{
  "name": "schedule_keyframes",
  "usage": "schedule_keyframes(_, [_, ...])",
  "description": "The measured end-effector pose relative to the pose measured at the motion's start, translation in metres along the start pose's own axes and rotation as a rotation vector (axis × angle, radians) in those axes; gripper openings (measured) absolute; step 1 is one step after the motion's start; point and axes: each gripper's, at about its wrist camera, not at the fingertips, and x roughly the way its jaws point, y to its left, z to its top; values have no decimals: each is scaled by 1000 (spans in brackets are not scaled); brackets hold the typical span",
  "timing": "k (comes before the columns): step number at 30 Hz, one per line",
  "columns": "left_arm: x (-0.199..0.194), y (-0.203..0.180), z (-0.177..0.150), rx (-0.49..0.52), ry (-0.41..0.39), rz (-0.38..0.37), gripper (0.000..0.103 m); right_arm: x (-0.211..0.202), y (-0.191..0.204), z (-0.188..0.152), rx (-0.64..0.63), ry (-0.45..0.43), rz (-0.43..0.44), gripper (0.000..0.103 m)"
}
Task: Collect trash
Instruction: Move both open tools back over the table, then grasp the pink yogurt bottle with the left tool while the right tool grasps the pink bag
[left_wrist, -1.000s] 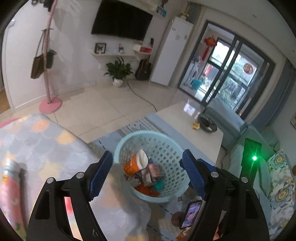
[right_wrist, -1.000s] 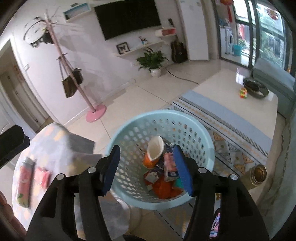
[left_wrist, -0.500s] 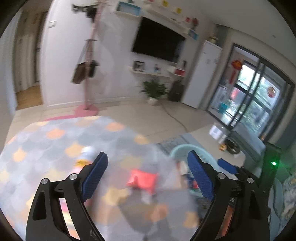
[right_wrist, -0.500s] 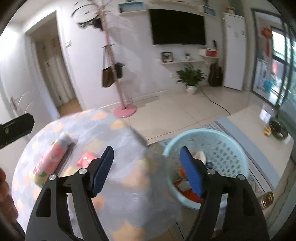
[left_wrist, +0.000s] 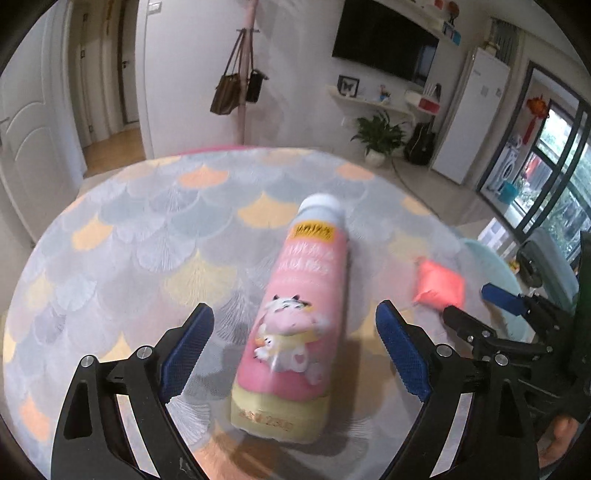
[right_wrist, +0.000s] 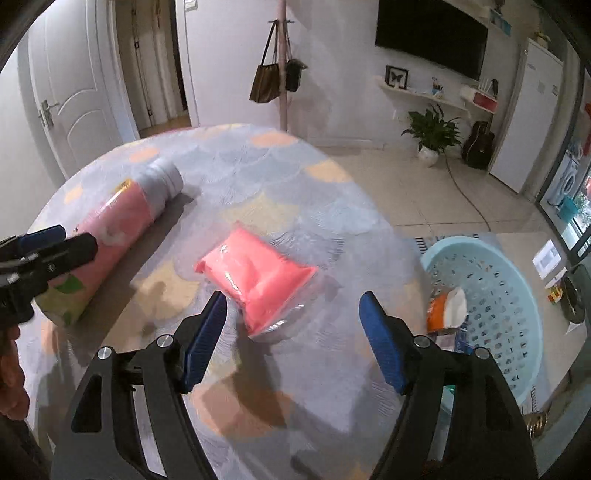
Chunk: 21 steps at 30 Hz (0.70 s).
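Observation:
A pink bottle (left_wrist: 295, 325) with a white cap lies on the round table (left_wrist: 140, 236). My left gripper (left_wrist: 295, 339) is open with the bottle's lower half between its fingers. A pink packet (right_wrist: 255, 277) lies on the same table. My right gripper (right_wrist: 293, 332) is open just in front of the packet's near end. The bottle also shows in the right wrist view (right_wrist: 110, 240), the packet in the left wrist view (left_wrist: 439, 284). A light blue basket (right_wrist: 517, 314) holding trash stands on the floor right of the table.
The table has a grey and orange scale-pattern cloth. A pink coat stand (right_wrist: 282, 74) with bags stands behind it. A plant (right_wrist: 432, 133), a guitar and a white fridge line the far wall. A striped rug lies under the basket.
Both grippers have swung from above the basket back over the table. The left now straddles the bottle and the right faces the pink packet. Both stay open.

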Motion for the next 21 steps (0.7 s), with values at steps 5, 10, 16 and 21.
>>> schedule_keyframes(5, [13, -2, -8, 11, 28, 16, 82, 10, 6, 7, -25, 23, -8, 70])
schedule_keyframes(10, [21, 2, -13, -6, 35, 4, 77, 19, 13, 13, -51, 33, -19, 70])
schedule_keyframes(16, [16, -2, -18, -2, 14, 53, 66, 16, 17, 15, -61, 6, -9, 58])
schedule_keyframes(21, [12, -7, -19, 18, 0, 65, 52, 5, 24, 11, -90, -59, -57, 51])
